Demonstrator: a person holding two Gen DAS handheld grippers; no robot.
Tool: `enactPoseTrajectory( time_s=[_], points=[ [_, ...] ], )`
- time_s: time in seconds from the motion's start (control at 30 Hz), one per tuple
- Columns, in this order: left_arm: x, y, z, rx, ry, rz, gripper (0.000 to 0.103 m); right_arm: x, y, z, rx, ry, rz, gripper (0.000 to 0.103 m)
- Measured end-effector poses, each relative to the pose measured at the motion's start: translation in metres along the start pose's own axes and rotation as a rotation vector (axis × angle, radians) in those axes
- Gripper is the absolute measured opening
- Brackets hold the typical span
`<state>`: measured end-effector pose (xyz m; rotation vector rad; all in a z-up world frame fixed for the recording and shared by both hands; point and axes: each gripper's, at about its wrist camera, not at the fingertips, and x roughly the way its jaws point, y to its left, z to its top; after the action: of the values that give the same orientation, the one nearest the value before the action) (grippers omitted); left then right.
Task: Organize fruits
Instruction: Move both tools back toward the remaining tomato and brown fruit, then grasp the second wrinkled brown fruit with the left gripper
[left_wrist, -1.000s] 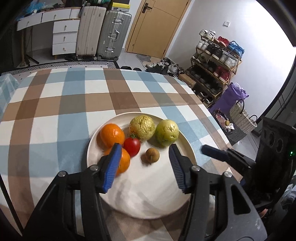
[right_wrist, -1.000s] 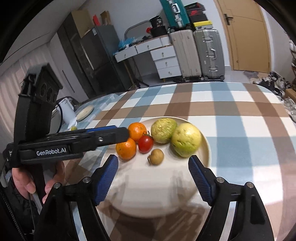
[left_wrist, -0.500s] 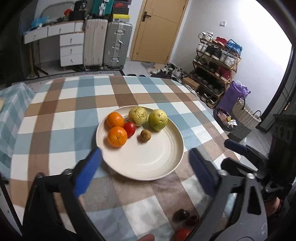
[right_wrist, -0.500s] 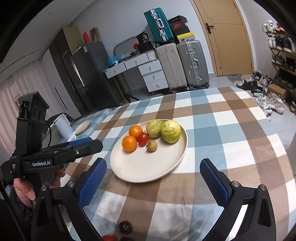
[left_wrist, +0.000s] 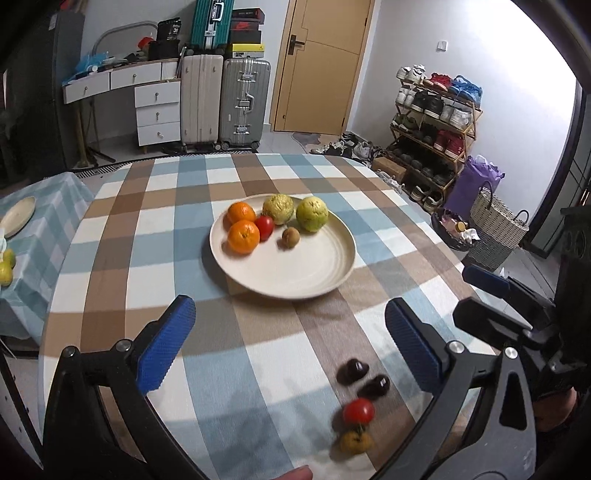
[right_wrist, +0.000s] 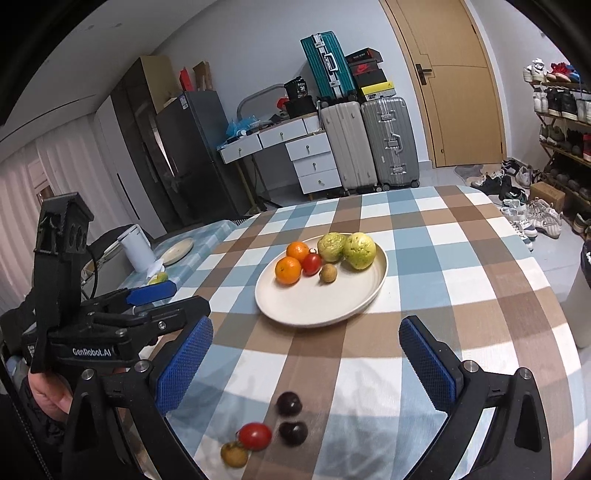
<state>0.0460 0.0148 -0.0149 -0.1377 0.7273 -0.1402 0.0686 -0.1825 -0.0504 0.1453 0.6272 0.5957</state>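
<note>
A cream plate (left_wrist: 314, 275) (right_wrist: 295, 306) on the checked tablecloth holds two oranges (left_wrist: 242, 236) (right_wrist: 288, 270), a red tomato (left_wrist: 264, 228), two green guavas (left_wrist: 312, 214) (right_wrist: 360, 250) and a small brown fruit (left_wrist: 290, 237). Near the front edge lie two dark plums (left_wrist: 352, 370) (right_wrist: 289, 403), a red tomato (left_wrist: 357, 411) (right_wrist: 255, 436) and a small yellow fruit (left_wrist: 355, 442) (right_wrist: 233, 455). My left gripper (left_wrist: 290, 347) is open and empty, pulled back from the plate. My right gripper (right_wrist: 304, 365) is open and empty above the loose fruits.
A side table at the left carries a small plate (left_wrist: 16, 215) (right_wrist: 177, 250), yellow-green fruits (left_wrist: 5, 266) and a white kettle (right_wrist: 136, 248). Suitcases (left_wrist: 221, 103), drawers and a shoe rack (left_wrist: 432, 129) stand behind the round table.
Both grippers have drawn back and up from the plate and opened wider. The loose fruits at the table's front edge have come into view.
</note>
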Motion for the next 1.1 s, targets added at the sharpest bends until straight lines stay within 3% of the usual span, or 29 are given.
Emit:
enactPoseTrajectory(
  time_s=[0.37,0.87,1.1],
  points=[
    [-0.016,-0.012,-0.047,0.027,0.049,-0.036,0.102,-0.027,0.015,-0.026,-0.001,-0.002,-0.012,0.103],
    [0.030,-0.035,-0.104,0.089,0.229,-0.113,0.102,-0.031,-0.001,-0.048,0.048,0.032,-0.059,0.103],
    [0.037,-0.034,-0.108,0.097,0.254,-0.136,0.075,-0.024,-0.003,-0.055,0.059,0.060,-0.053,0.103]
  ],
)
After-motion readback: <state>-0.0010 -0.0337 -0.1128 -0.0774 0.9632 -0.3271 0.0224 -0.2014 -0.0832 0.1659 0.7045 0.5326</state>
